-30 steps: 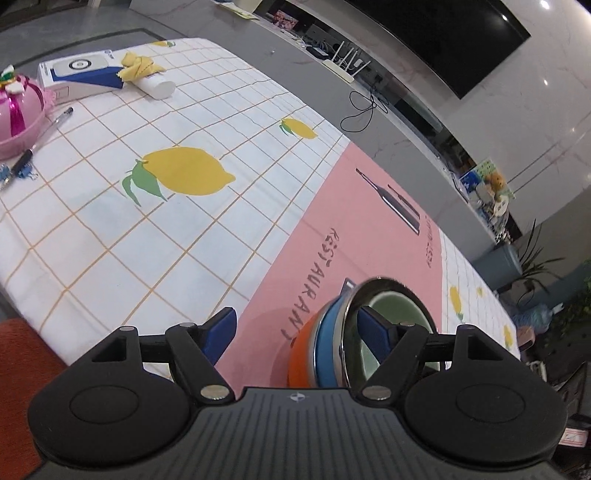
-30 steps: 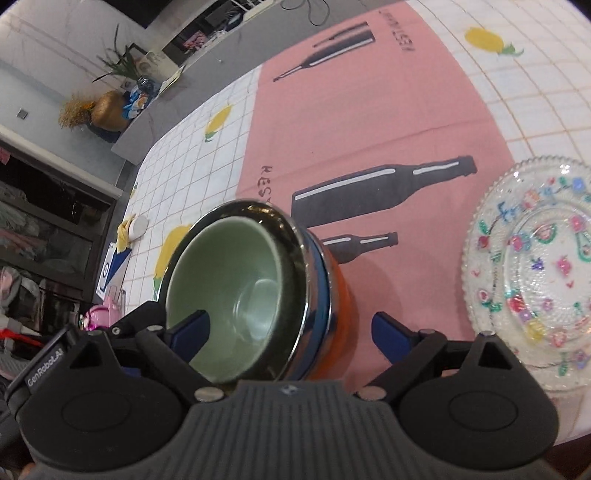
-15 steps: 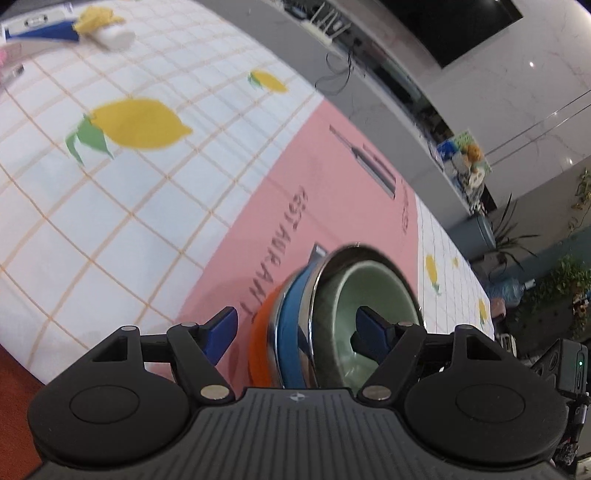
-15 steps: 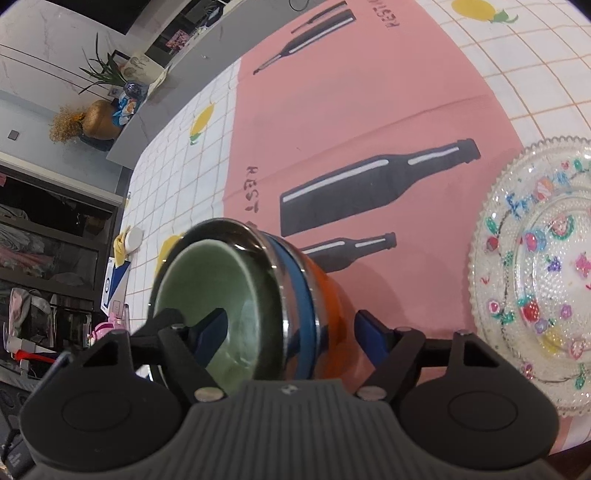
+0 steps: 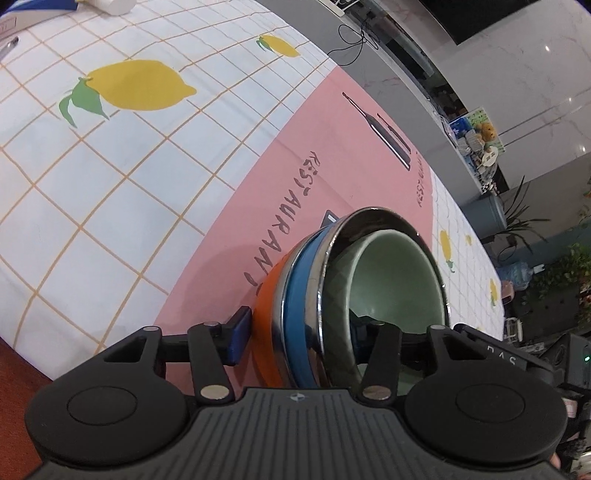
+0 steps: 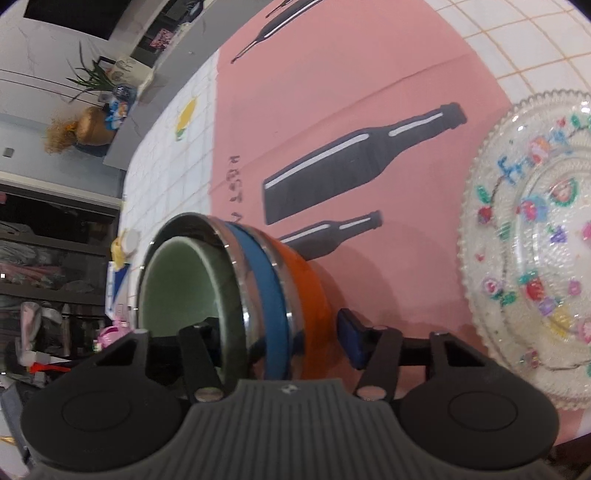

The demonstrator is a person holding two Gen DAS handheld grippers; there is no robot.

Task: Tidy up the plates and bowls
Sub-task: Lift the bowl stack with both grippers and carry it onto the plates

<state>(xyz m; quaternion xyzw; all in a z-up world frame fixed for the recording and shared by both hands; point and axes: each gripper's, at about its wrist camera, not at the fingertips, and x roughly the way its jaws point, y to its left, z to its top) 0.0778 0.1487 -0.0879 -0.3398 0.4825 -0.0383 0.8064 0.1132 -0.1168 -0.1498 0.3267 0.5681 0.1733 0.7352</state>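
A nested stack of bowls (image 5: 295,302) stands on the pink strip of the tablecloth: orange outermost, then blue, a steel one and a pale green bowl (image 5: 399,280) inside. My left gripper (image 5: 301,332) straddles the stack's near wall, one pad by the orange side and the other inside the green bowl, and its jaws are closing. From the opposite side my right gripper (image 6: 280,338) straddles the same stack (image 6: 303,288). Its jaws are closing too, and a small gap shows between the outer pad and the orange wall. A flowered glass plate (image 6: 528,258) lies to the right.
The lemon-print tablecloth (image 5: 110,184) covers the table. A white tube (image 5: 110,5) and a pen (image 5: 9,44) lie at the far left corner. A pink container (image 6: 110,334) stands beyond the stack. Behind the table runs a grey counter with a cable (image 5: 354,40).
Both grippers' jaws have narrowed around the bowl stack's wall. The left gripper has sunk and come closer, so one finger now reaches inside the green bowl. The right gripper has rolled slightly.
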